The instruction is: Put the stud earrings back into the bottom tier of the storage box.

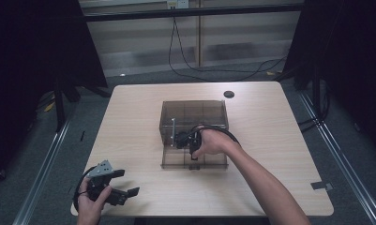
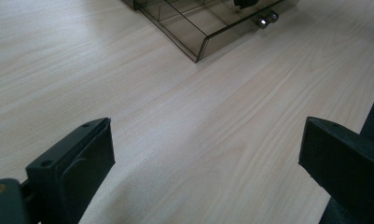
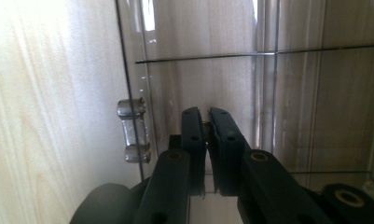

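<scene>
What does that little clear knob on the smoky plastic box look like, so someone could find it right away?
Start at the wooden table and find the smoky see-through drawer box at its middle. On the front wall of its pulled-out, divided drawer sits the handle, a small clear glassy bar with rounded ends. It is the one shiny, colourless piece against the tinted walls, just beside the right gripper.

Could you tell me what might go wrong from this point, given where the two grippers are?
The right gripper, jaws nearly closed, sits inside the clear organiser box; lifting or twisting could drag the light box across the table. The left gripper rests open near the table's front edge and steadies nothing.
</scene>
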`<state>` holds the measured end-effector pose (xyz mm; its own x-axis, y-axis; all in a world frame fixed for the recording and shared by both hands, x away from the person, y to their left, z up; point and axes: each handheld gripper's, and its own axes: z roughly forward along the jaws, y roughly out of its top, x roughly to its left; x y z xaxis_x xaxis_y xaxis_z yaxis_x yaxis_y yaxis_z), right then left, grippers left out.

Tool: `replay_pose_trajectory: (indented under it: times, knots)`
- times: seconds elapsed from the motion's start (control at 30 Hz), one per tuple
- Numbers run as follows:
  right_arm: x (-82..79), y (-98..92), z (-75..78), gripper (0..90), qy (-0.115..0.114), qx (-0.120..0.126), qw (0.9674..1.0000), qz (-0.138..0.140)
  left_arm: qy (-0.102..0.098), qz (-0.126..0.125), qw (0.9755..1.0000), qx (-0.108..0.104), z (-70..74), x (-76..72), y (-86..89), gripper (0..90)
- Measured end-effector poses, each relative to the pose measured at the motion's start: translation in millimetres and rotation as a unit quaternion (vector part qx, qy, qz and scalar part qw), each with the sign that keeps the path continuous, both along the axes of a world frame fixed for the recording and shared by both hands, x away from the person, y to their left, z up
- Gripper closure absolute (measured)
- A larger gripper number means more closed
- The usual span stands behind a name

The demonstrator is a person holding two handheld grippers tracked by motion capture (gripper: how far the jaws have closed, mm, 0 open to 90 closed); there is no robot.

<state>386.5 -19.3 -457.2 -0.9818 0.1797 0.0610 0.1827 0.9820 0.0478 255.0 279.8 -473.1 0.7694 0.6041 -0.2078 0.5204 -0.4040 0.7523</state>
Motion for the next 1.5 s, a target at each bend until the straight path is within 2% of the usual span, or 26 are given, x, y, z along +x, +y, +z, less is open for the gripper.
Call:
replay_pose_trajectory:
  times: [0.1,0.43,0.5,0.57,0.83,0.87,0.97,1.07,1.1,1.13,1.2,1.23,1.4,1.43,1.5]
  knots:
    - [1.9,0.9,-3.9,84.3,0.0,0.002,1.0,-0.002,0.001,0.0,1.0,-0.001,0.4,-0.7,0.2,3.2]
    - [-0.5,-2.6,-2.8,78.1,-0.002,0.009,1.0,-0.003,-0.001,0.003,1.0,-0.002,0.5,-0.8,0.4,3.2]
    - [-1.3,-6.2,4.7,77.7,-0.01,0.015,0.9998,-0.011,0.0,-0.002,1.0,-0.003,-0.1,0.4,0.6,3.2]
    - [-2.3,-8.9,9.9,77.7,-0.005,0.022,0.9996,-0.019,0.001,0.001,1.0,0.001,-0.5,0.5,0.1,3.2]
    - [-8.2,-23.4,16.5,78.2,-0.011,0.035,0.9988,-0.032,-0.001,0.001,1.0,0.003,-0.3,-0.2,0.2,3.2]
    - [-9.1,-27.6,17.5,78.2,-0.014,0.037,0.9988,-0.03,0.002,0.001,1.0,0.003,-0.4,-0.2,0.0,3.2]
    - [-12.0,-36.4,20.8,78.2,-0.014,0.042,0.998,-0.045,0.003,0.002,1.0,0.002,-0.6,-0.2,-0.3,3.2]
    - [-16.1,-47.3,26.3,78.3,-0.024,0.059,0.9967,-0.049,0.0,0.003,1.0,0.003,-0.2,-0.6,0.4,3.2]
    - [-17.5,-50.0,29.1,78.2,-0.024,0.056,0.9968,-0.052,0.001,0.003,1.0,0.001,-0.4,-0.6,0.7,3.2]
    - [-21.8,-60.2,35.2,78.1,-0.028,0.073,0.9951,-0.061,0.002,0.002,1.0,0.001,-0.3,-0.6,0.8,3.2]
    - [-21.7,-64.8,36.8,78.2,-0.03,0.08,0.9947,-0.058,0.001,0.002,1.0,0.001,-0.4,-0.7,0.7,3.2]
    - [-22.7,-70.6,39.1,78.2,-0.029,0.082,0.9939,-0.068,0.002,0.003,1.0,0.003,-0.3,-0.8,0.3,3.2]
    - [-24.6,-101.6,44.8,78.4,-0.038,0.073,0.9923,-0.092,0.002,0.0,1.0,0.005,-0.3,0.1,-0.2,3.2]
    - [-25.6,-112.5,45.9,78.5,-0.043,0.073,0.9917,-0.097,0.002,0.001,1.0,0.005,-0.2,-0.2,-0.1,3.2]
    - [-25.5,-119.1,45.8,78.5,-0.043,0.071,0.9913,-0.102,0.004,0.002,1.0,0.004,-0.9,0.2,0.1,3.2]
